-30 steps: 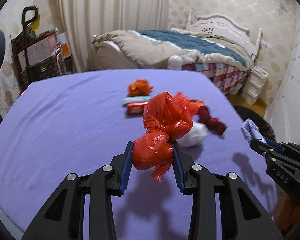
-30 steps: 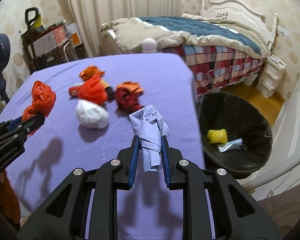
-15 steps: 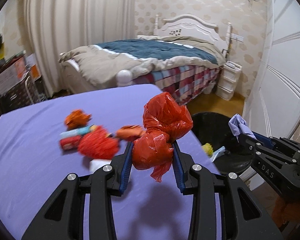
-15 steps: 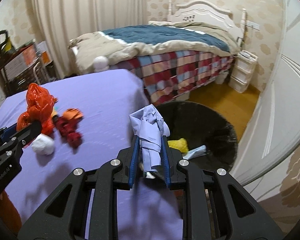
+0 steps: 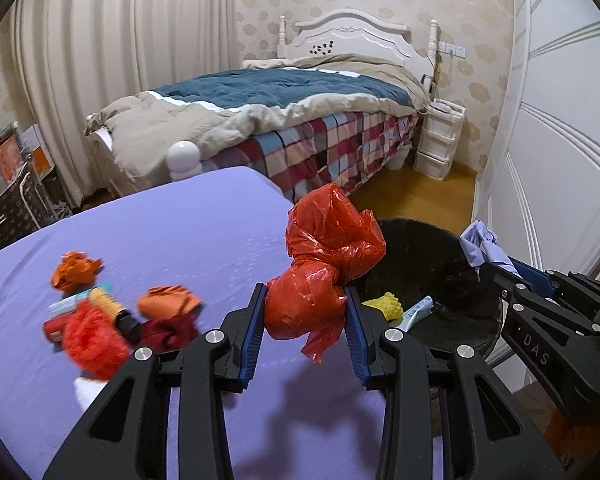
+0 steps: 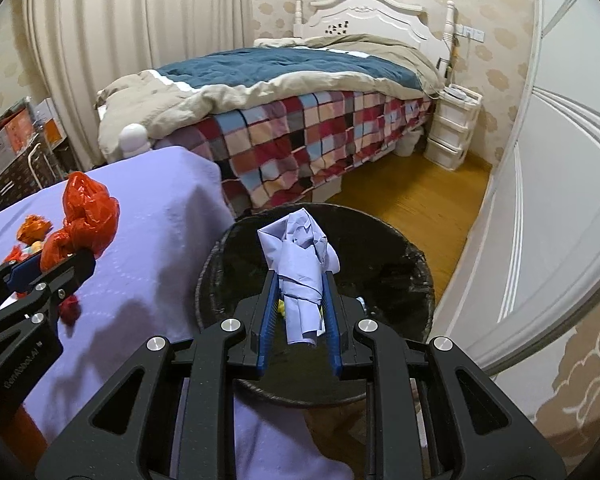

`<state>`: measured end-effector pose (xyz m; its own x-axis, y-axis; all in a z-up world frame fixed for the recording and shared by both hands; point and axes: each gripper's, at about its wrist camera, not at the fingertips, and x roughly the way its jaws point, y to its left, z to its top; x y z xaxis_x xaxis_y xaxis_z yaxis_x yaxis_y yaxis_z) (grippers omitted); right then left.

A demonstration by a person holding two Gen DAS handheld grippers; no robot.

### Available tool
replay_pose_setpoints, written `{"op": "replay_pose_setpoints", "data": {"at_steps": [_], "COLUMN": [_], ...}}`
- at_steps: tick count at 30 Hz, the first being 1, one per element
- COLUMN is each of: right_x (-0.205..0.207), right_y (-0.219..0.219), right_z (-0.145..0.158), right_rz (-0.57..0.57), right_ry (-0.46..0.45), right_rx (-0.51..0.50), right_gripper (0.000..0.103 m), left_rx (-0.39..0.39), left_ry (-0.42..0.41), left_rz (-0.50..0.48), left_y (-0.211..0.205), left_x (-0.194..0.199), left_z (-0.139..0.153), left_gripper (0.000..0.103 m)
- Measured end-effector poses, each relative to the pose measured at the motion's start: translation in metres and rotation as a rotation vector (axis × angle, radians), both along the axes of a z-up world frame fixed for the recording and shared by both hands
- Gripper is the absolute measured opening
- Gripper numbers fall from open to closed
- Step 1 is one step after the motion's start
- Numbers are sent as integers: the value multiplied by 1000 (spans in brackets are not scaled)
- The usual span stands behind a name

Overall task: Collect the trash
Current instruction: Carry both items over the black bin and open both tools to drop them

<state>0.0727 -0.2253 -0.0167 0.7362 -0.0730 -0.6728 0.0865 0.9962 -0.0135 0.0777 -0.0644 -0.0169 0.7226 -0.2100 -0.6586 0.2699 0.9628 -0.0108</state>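
Note:
My left gripper (image 5: 306, 314) is shut on a crumpled red plastic bag (image 5: 324, 268), held above the right edge of the purple table (image 5: 180, 232). It also shows in the right wrist view (image 6: 86, 220). My right gripper (image 6: 300, 308) is shut on a crumpled pale blue paper (image 6: 302, 260), held over the black trash bin (image 6: 404, 280). The bin (image 5: 452, 276) holds a yellow wad (image 5: 386, 304) and a small tube (image 5: 418, 310).
Several pieces of trash lie on the table's left part: an orange wad (image 5: 74, 270), a red mesh ball (image 5: 94, 340), an orange piece (image 5: 168, 300), a dark red wad (image 5: 168, 330). A bed (image 5: 280, 112) stands behind, a white door (image 5: 560, 140) to the right.
Both grippers swung right with their loads. The bin came into view under the right gripper, and the table trash slid to the left of both views.

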Motion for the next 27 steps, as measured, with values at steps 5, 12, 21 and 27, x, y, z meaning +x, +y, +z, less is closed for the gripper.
{"op": "replay_pose_setpoints", "data": {"at_steps": [5, 12, 21, 27], "right_x": [9, 22, 36, 39], "right_y": [-14, -29, -43, -49], "right_z": [-7, -11, -19, -23], "right_rz": [-23, -51, -71, -76], "right_ry": [12, 20, 36, 45], "right_rx": [9, 26, 42, 51], "right_gripper": [21, 21, 21, 21], "left_rx": [13, 38, 51, 66], "left_ry": [15, 38, 58, 69], "left_rz": [-14, -31, -31, -38], "left_y": [-18, -42, -60, -69], "left_x": [13, 31, 47, 52], "left_z": [-9, -20, -28, -33], "left_gripper": [37, 38, 38, 38]}}
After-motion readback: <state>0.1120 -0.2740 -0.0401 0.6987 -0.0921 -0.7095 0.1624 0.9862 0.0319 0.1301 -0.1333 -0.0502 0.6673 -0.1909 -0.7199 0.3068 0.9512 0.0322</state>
